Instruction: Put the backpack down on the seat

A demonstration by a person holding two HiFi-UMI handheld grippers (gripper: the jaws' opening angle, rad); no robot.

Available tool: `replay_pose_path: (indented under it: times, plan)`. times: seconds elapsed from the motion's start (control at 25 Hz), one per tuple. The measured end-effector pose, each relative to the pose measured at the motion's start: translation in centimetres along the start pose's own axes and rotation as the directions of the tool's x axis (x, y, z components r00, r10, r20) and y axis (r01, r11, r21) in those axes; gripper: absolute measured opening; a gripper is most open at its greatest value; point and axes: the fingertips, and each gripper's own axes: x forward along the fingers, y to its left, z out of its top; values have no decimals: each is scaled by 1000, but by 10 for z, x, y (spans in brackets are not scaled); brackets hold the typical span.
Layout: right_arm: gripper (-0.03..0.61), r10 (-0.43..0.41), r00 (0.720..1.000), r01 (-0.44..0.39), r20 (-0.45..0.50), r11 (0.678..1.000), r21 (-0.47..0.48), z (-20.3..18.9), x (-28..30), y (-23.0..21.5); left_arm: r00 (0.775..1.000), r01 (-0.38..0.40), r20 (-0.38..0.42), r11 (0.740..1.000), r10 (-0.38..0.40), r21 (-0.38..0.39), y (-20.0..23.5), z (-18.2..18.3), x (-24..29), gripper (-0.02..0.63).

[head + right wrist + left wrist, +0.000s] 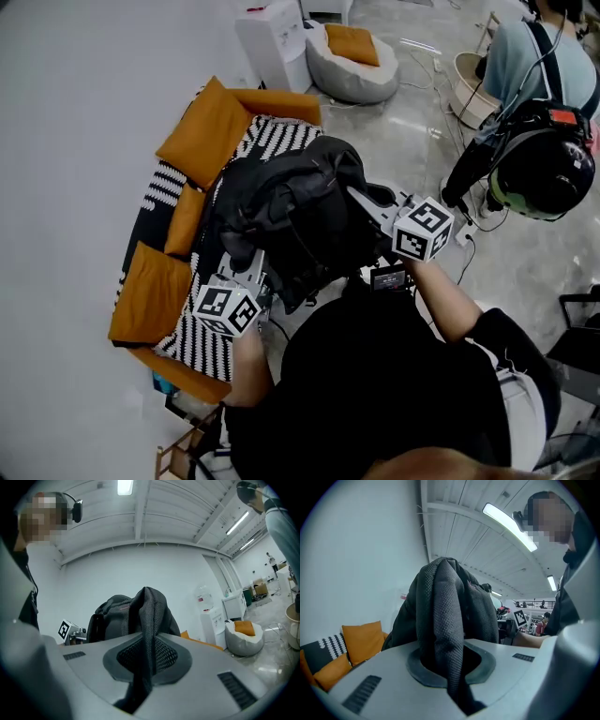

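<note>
A black backpack (295,211) hangs in the air above the sofa seat (272,141), which has a black and white pattern. My left gripper (251,281) is shut on a mesh strap (445,634) of the backpack at its near left side. My right gripper (375,211) is shut on another mesh strap (147,639) at its right side. In both gripper views the strap runs up out of the closed jaws to the backpack's body (117,616). The fingertips are hidden behind the fabric in the head view.
The sofa has orange cushions (202,131) along its back and an orange frame. A white water dispenser (277,42) and a grey beanbag (352,61) with an orange cushion stand beyond it. Another person (534,112) stands at the right on the grey floor.
</note>
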Motion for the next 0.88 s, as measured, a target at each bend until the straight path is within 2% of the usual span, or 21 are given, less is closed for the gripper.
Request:
replay_pose_path:
  times: [0.12,0.28,0.56,0.88]
  plan:
    - [49,42,999,-42,-15,999,0,36,26,-44,999,-40,7,999,40,-18,14,30,47,35]
    - [49,75,997,-76,-15,997,-14,57,54,-83,997,-70,13,997,70,-17,32,46,87,35]
    - [49,110,994,-111,-22,994,-26,78,91,-136,995,-101,20,994,101,-29,56,61,138,35]
    - [49,110,993,-110,-49,994,8,71,129,-175,993,-119,-10,992,118,-41,96,60,178,35]
